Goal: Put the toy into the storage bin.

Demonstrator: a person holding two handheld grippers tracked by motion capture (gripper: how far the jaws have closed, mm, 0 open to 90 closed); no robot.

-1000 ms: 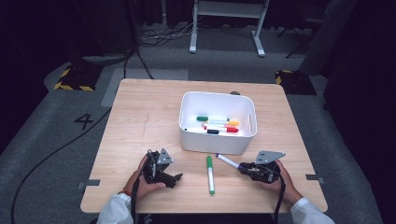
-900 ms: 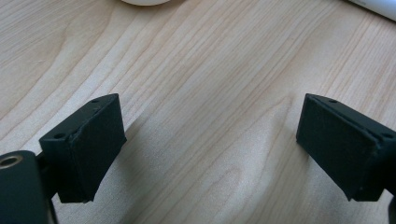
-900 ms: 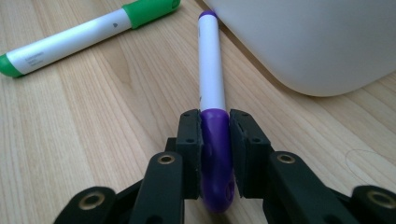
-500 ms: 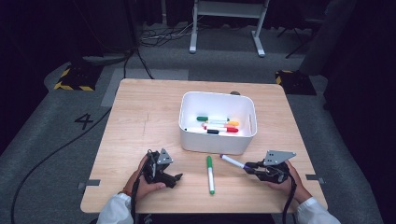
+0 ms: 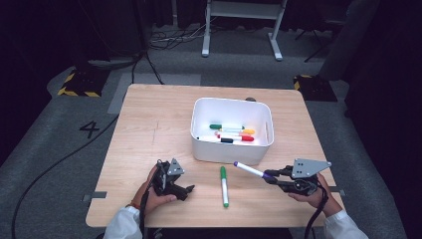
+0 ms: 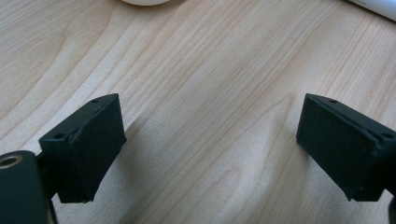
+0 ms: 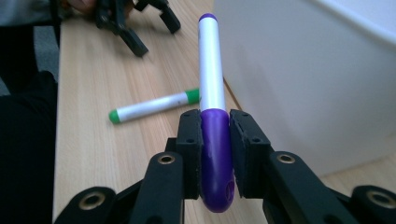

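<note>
My right gripper (image 5: 271,176) (image 7: 214,135) is shut on the purple cap of a white marker (image 5: 250,170) (image 7: 211,79), held in the air just in front of the white bin (image 5: 232,152) (image 7: 299,79). Several markers (image 5: 231,133) lie inside that bin. A green-capped marker (image 5: 224,185) (image 7: 152,106) lies flat on the table between the two hands. My left gripper (image 5: 188,189) (image 6: 210,149) rests on the wooden table (image 5: 149,134) (image 6: 205,70) at the near left, its jaws wide open over bare wood with nothing between them.
The table's near edge runs just behind both hands. A cable (image 5: 54,164) crosses the grey floor at the left. A metal stand (image 5: 239,30) is behind the table.
My right gripper has lifted the purple-capped marker off the table and drawn it slightly right. The left gripper and the green marker have stayed where they were.
</note>
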